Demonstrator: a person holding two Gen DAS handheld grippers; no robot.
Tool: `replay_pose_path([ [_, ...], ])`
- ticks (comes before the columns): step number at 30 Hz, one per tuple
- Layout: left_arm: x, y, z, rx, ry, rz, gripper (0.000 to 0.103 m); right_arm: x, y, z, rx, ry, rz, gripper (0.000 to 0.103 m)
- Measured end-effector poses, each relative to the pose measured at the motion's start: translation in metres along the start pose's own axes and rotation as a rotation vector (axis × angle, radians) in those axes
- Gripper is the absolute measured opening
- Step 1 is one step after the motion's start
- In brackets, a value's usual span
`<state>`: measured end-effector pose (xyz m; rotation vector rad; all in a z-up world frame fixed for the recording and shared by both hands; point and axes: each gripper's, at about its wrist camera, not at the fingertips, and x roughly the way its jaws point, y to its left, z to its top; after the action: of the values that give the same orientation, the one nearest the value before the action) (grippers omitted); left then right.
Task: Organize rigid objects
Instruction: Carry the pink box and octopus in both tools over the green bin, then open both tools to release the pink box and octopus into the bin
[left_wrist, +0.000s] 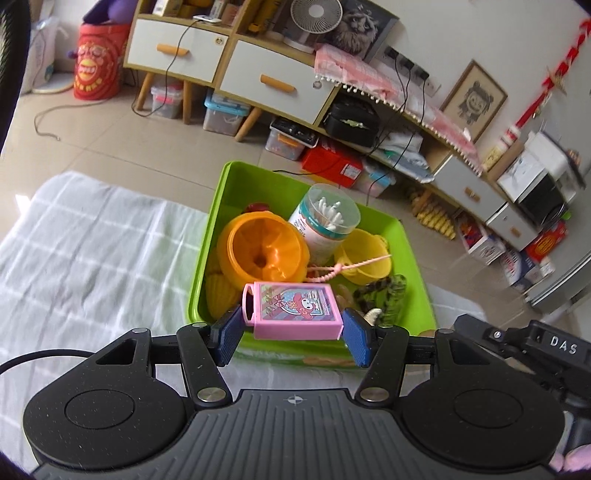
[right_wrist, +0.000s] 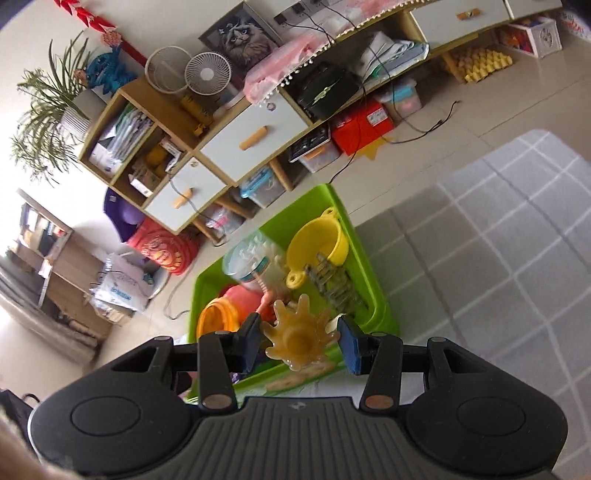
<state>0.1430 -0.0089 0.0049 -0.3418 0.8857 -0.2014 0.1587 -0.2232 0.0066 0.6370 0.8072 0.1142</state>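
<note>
A green bin stands on a white checked cloth and holds an orange pot, a cotton swab jar, a yellow cup and a leopard hair claw. My left gripper is shut on a pink cartoon box over the bin's near edge. My right gripper is shut on an amber hair claw above the same bin; its yellow cup and swab jar show beyond.
A long cabinet with white drawers lines the far wall, with plastic boxes and a red box on the floor beneath. A red drum stands at the left. The right gripper's body is close beside my left one.
</note>
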Motion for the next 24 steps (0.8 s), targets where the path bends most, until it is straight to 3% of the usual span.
replay_pose_path([
  [5, 0.015, -0.010, 0.003, 0.037, 0.029, 0.020, 0.059, 0.013, 0.001, 0.005, -0.018, -0.007, -0.035, 0.031],
  [16, 0.041, -0.028, -0.004, 0.045, 0.044, -0.046, 0.058, 0.028, -0.001, 0.004, -0.015, -0.005, -0.072, 0.031],
  [17, 0.041, -0.029, -0.004, 0.051, 0.036, -0.057, 0.062, 0.028, -0.002, 0.004, -0.011, -0.005, -0.070, 0.032],
  [18, 0.041, -0.030, -0.005, 0.058, 0.029, -0.072, 0.074, 0.028, -0.003, 0.004, -0.004, -0.010, -0.055, 0.032],
  [20, 0.037, -0.032, -0.007, 0.070, 0.010, -0.075, 0.084, 0.027, -0.004, 0.005, 0.011, -0.017, -0.031, 0.046],
  [22, 0.035, -0.034, -0.009, 0.096, 0.004, -0.074, 0.084, 0.024, -0.005, 0.005, 0.017, -0.023, -0.021, 0.054],
  [24, 0.033, -0.034, -0.010, 0.106, 0.006, -0.069, 0.084, 0.023, -0.002, 0.005, -0.004, -0.031, -0.022, 0.054],
])
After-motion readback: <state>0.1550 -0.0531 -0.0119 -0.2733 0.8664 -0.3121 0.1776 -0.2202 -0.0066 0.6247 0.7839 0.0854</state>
